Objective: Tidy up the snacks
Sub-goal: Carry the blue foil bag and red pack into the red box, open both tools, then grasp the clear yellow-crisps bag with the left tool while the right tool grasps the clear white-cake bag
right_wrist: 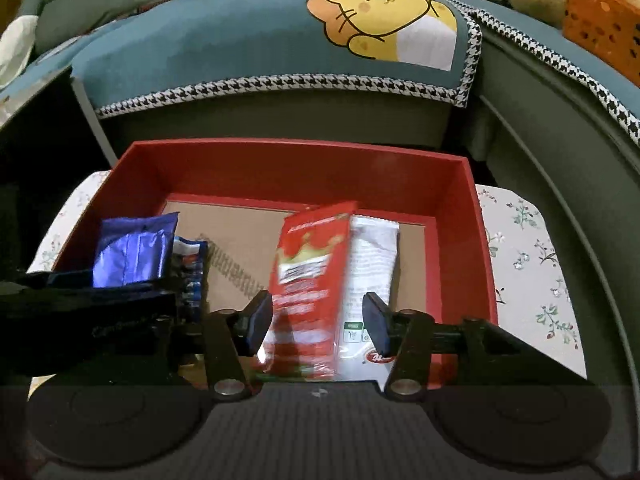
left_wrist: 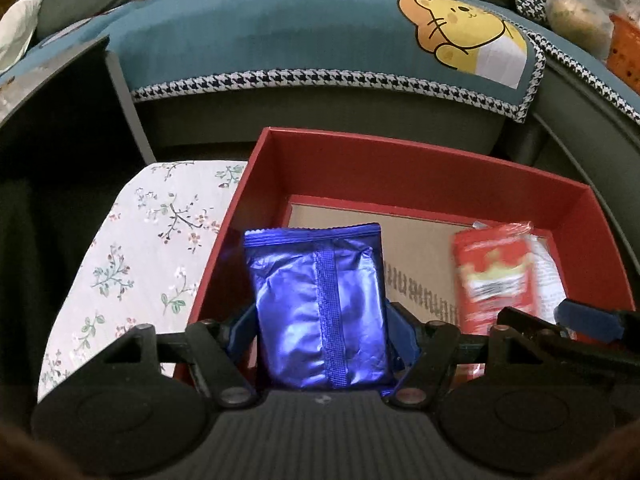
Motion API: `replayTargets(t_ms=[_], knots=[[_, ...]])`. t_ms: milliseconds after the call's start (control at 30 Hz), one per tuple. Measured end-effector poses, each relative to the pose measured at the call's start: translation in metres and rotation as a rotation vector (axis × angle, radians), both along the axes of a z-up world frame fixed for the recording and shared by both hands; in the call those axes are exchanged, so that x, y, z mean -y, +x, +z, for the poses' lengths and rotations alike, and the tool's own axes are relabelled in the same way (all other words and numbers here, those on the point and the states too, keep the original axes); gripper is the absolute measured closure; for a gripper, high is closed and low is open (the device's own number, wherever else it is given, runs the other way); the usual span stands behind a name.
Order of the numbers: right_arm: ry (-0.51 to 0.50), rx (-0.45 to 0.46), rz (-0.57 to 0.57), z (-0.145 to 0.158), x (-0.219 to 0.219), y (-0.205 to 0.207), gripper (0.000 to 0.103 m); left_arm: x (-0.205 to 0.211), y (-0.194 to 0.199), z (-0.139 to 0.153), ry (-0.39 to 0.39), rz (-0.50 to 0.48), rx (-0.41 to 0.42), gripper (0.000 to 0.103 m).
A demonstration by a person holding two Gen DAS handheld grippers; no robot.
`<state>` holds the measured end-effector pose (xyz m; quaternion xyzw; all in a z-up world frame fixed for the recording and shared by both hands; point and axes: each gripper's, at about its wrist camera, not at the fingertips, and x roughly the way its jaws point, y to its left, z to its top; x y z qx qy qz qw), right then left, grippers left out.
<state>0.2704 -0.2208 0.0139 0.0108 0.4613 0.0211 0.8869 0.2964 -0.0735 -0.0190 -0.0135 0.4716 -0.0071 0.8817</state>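
An open red box [left_wrist: 400,168] with a brown cardboard floor stands on a flowered cloth. My left gripper [left_wrist: 320,332] is shut on a blue foil packet [left_wrist: 320,300], which stands upright over the box's near left corner. In the right wrist view that blue foil packet [right_wrist: 128,252] shows at the left, inside the red box [right_wrist: 296,168]. A red and white snack packet [right_wrist: 320,280] stands blurred between the pads of my right gripper [right_wrist: 318,320]. The pads stand slightly off its sides, so the gripper is open. The left view shows this red packet [left_wrist: 492,272] at the box's right side.
The flowered cloth [left_wrist: 140,248] covers the table on both sides of the box [right_wrist: 532,264]. Behind it is a sofa with a teal cover [left_wrist: 260,48] and a cartoon lion print. An orange basket [right_wrist: 600,28] sits on the sofa at the right. A dark panel [left_wrist: 60,120] stands at the left.
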Motion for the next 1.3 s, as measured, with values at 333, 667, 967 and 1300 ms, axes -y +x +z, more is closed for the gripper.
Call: replayTargets(t_ms=[333, 667, 967, 1300], knots=[[0.022, 0.065, 0.0, 0.025, 0.006, -0.007, 0.035, -0.011, -0.009, 0.03, -0.042, 0.008, 0.048, 0.029], [-0.015, 0.072, 0.011, 0.044, 0.006, -0.04, 0.032, -0.015, -0.053, 0.048, -0.044, -0.055, 0.031, 0.028], [0.004, -0.006, 0.016, 0.038, 0.008, -0.078, 0.032, -0.05, -0.082, 0.051, -0.056, -0.009, -0.014, 0.025], [0.019, -0.111, 0.15, 0.013, -0.038, -0.093, 0.019, -0.093, -0.092, 0.032, -0.087, 0.078, -0.118, 0.025]])
